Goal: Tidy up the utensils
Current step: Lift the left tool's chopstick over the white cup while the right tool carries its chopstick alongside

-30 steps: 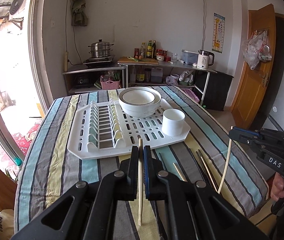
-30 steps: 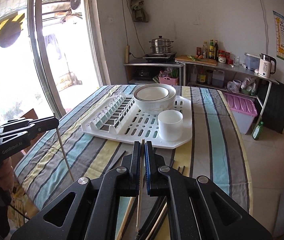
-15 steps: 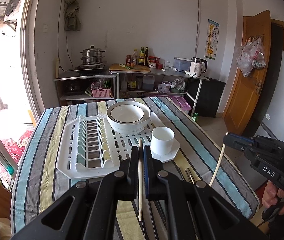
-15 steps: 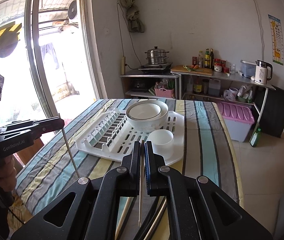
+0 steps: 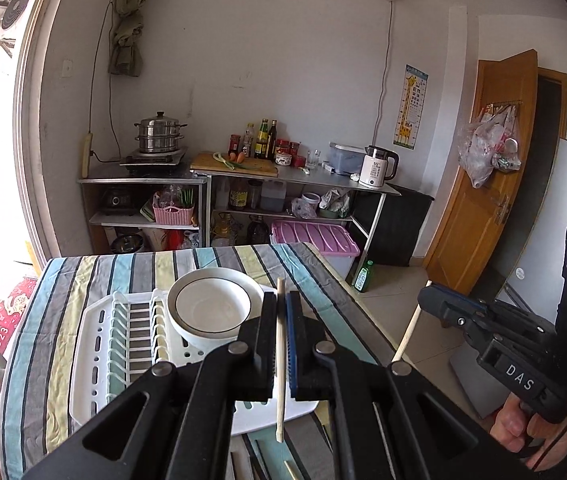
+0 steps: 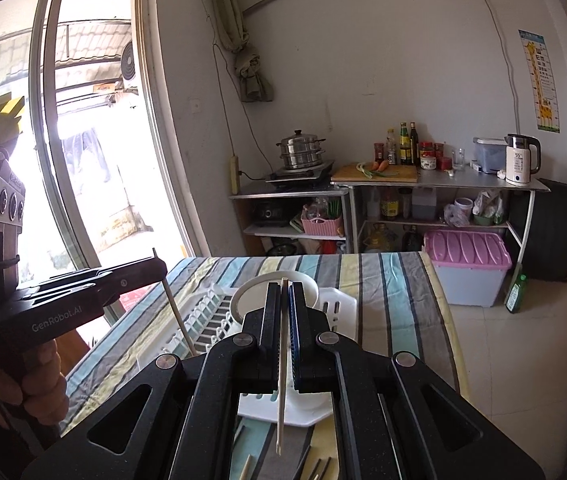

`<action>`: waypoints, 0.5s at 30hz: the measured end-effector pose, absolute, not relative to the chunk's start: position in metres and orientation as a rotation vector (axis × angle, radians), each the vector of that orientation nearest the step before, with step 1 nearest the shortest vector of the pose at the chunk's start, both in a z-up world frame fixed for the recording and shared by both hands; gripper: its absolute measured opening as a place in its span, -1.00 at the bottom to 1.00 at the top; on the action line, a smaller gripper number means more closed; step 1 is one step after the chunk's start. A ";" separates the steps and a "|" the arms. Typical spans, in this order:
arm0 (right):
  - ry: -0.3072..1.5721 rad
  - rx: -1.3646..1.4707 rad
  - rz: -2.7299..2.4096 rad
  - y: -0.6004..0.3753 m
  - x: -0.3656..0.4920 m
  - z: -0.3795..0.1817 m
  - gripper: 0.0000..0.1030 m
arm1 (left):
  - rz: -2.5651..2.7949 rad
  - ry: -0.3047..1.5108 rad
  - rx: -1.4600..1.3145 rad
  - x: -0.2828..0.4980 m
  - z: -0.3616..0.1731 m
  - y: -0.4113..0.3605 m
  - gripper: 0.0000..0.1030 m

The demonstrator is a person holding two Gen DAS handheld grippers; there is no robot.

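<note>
My left gripper (image 5: 280, 308) is shut on a pale wooden chopstick (image 5: 280, 400) and holds it high above the striped table. My right gripper (image 6: 283, 300) is shut on a second chopstick (image 6: 281, 408), also lifted. Each gripper shows in the other's view: the right one (image 5: 427, 300) with its chopstick (image 5: 407, 338), the left one (image 6: 159, 266) with its chopstick (image 6: 179, 320). Below lies a white dish rack (image 5: 95, 344) holding a white bowl (image 5: 209, 308). The white cup is mostly hidden behind my fingers. More utensils (image 6: 315, 468) lie on the cloth near the front edge.
The striped tablecloth (image 5: 43, 320) covers the table; its right edge (image 6: 443, 320) drops to the tiled floor. A pink-lidded bin (image 6: 467, 264) and green bottle (image 6: 515, 288) stand beyond. Kitchen shelves (image 5: 243, 176) line the back wall. A glass door (image 6: 83, 160) is at left.
Both grippers have risen well above the table with their chopsticks still held, and the view has tilted up; the rack and bowl now sit lower in both views.
</note>
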State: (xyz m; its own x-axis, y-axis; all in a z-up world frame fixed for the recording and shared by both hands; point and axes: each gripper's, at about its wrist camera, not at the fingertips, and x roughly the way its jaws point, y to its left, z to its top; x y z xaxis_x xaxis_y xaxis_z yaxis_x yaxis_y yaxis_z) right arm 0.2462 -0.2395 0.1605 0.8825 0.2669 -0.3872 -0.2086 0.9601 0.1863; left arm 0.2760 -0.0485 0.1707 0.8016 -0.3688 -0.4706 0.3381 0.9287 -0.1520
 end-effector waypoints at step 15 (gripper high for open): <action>0.401 0.179 0.241 -0.246 0.318 0.158 -0.93 | -0.410 0.520 -0.117 0.351 0.160 -0.068 -0.91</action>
State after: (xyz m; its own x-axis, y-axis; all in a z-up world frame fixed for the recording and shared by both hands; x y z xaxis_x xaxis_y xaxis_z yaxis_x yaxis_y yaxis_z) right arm 0.3175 -0.2458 0.1578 0.8926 0.2666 -0.3637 -0.1962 0.9558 0.2191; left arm 0.3506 -0.0680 0.1598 0.7892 -0.4087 -0.4584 0.3502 0.9126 -0.2109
